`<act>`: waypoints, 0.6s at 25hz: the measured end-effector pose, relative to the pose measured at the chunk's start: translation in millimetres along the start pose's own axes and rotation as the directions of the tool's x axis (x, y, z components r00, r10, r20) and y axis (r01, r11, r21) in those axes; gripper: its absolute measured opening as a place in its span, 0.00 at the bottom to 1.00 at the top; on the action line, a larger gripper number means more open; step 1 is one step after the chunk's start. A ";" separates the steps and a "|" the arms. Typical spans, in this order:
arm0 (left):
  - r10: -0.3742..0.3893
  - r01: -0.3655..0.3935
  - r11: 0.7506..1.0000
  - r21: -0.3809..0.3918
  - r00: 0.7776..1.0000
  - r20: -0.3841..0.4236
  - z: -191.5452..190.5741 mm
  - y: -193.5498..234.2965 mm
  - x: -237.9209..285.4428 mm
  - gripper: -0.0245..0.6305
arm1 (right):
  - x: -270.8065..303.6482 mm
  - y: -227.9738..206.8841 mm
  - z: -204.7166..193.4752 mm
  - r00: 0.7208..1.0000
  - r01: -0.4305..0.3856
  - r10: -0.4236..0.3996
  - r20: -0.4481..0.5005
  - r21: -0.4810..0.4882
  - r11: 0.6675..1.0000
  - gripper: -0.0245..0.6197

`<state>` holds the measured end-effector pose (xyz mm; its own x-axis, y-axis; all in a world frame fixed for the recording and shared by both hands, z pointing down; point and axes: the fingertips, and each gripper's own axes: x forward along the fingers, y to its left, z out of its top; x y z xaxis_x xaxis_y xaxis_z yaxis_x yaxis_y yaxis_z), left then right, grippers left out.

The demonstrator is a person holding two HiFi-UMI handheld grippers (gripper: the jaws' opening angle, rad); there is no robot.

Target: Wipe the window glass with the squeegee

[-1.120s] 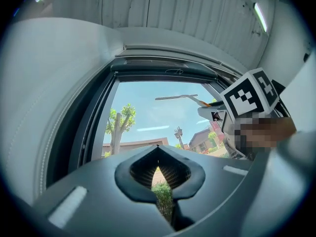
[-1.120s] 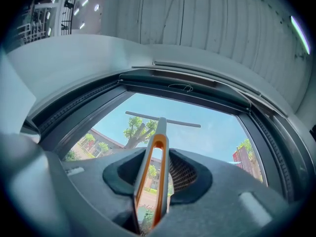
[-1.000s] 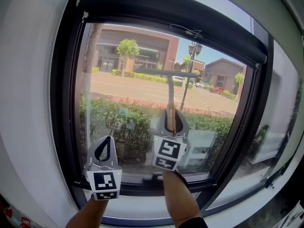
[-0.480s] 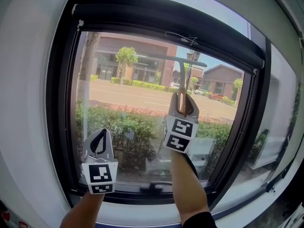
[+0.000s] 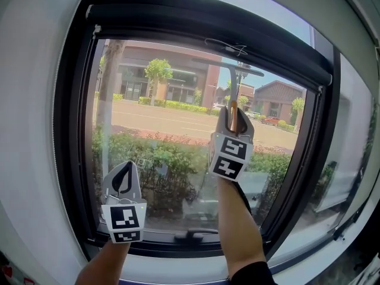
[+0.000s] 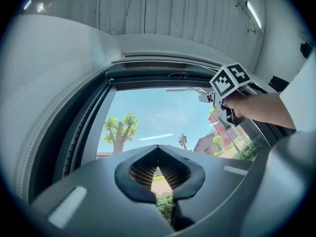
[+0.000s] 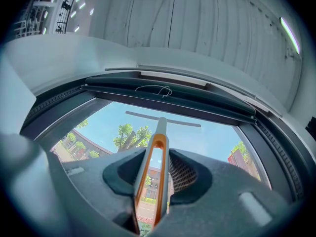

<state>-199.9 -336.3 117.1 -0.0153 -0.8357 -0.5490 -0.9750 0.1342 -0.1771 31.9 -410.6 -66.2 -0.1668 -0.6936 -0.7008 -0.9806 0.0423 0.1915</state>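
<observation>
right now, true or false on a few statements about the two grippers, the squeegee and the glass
1. The right gripper is clamped on the squeegee by its handle. True.
2. The left gripper holds a cloth. False: its jaws are together with nothing between them.
3. The squeegee's blade is high up on the window glass, near its upper edge. True.
4. In the head view the right gripper is lower than the left gripper. False: the right one is raised well above the left, which is near the bottom of the pane.
</observation>
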 end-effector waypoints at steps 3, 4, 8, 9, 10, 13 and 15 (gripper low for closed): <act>-0.010 0.010 1.000 -0.001 1.000 -0.006 -1.5 -4.1 0.0 0.06 | -2.3 -0.3 -1.6 1.000 0.001 -0.001 -0.005 -0.009 1.000 0.22; -0.015 0.015 1.000 -0.003 1.000 -0.007 -2.3 -6.0 -1.2 0.06 | -4.7 -0.4 -3.3 1.000 0.001 -0.001 -0.008 -0.013 1.000 0.22; -0.034 0.034 0.999 -0.016 0.999 -0.018 -10.0 -17.2 -10.1 0.06 | -22.6 -4.7 -19.1 1.000 0.005 -0.006 -0.022 -0.051 0.999 0.22; -0.039 0.038 0.999 -0.020 0.999 -0.022 -13.0 -19.9 -12.7 0.06 | -29.0 -5.8 -24.8 1.000 0.006 -0.008 -0.028 -0.059 0.998 0.22; -0.043 0.042 0.999 -0.024 0.999 -0.028 -16.2 -22.4 -15.1 0.06 | -35.8 -6.4 -30.5 0.999 0.006 -0.009 -0.035 -0.064 0.998 0.22; -0.056 0.054 0.998 -0.039 0.997 -0.048 -25.9 -30.4 -22.4 0.06 | -56.9 -6.5 -48.1 0.998 -0.001 -0.004 -0.063 -0.071 0.997 0.22; -0.062 0.059 0.997 -0.050 0.996 -0.065 -34.5 -35.3 -28.8 0.06 | -71.4 -5.2 -59.9 0.997 -0.007 0.001 -0.081 -0.076 0.997 0.22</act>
<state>-172.6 -335.3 167.4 0.0311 -0.8753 -0.4826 -0.9841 0.0577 -0.1681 55.1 -404.4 24.0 -0.1589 -0.7497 -0.6424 -0.9687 -0.0073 0.2481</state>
